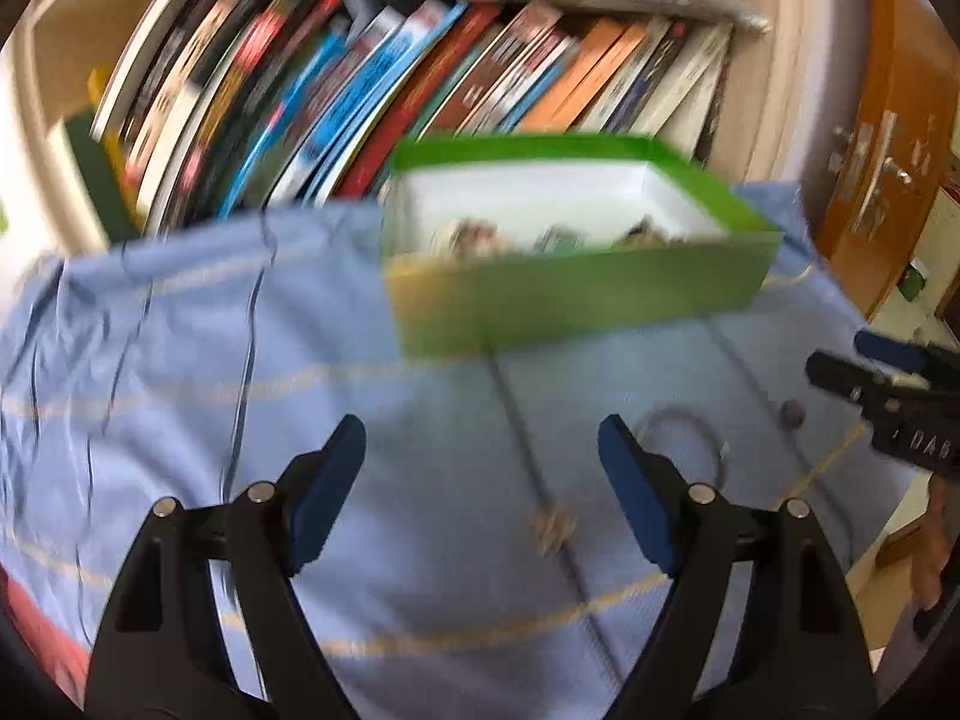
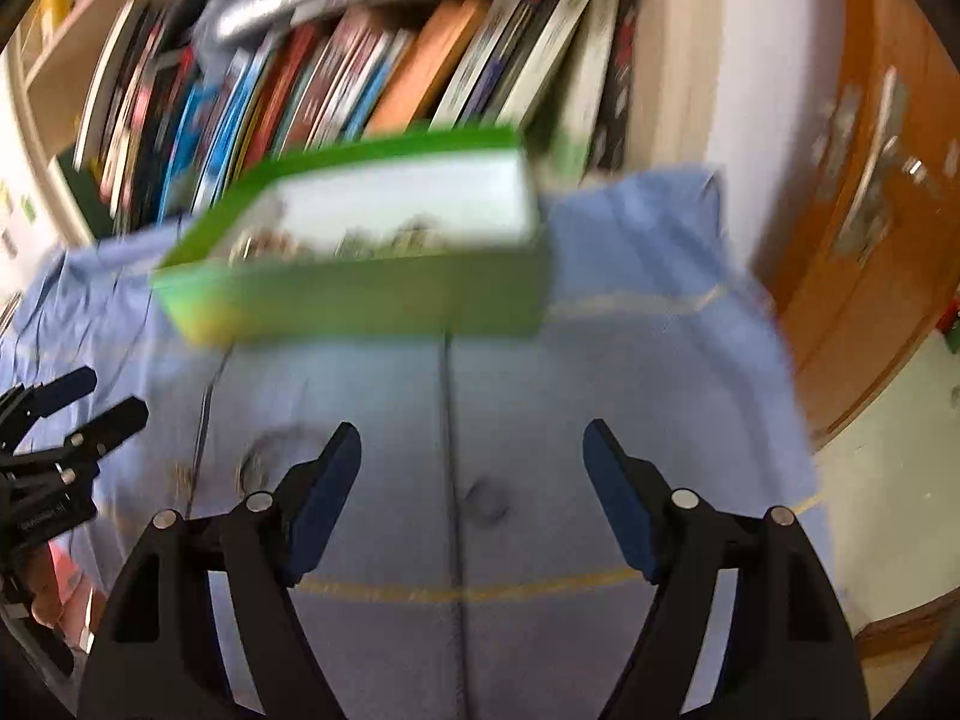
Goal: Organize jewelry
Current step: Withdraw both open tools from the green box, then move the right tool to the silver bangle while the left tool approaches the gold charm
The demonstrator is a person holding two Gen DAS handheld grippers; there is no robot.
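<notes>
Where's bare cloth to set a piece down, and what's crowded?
Free: the blue cloth right of the dark seam, between the green box and the right gripper; also the wrinkled stretch left of the box. Crowded: near the ring, small trinket and bead; books block behind.
</notes>
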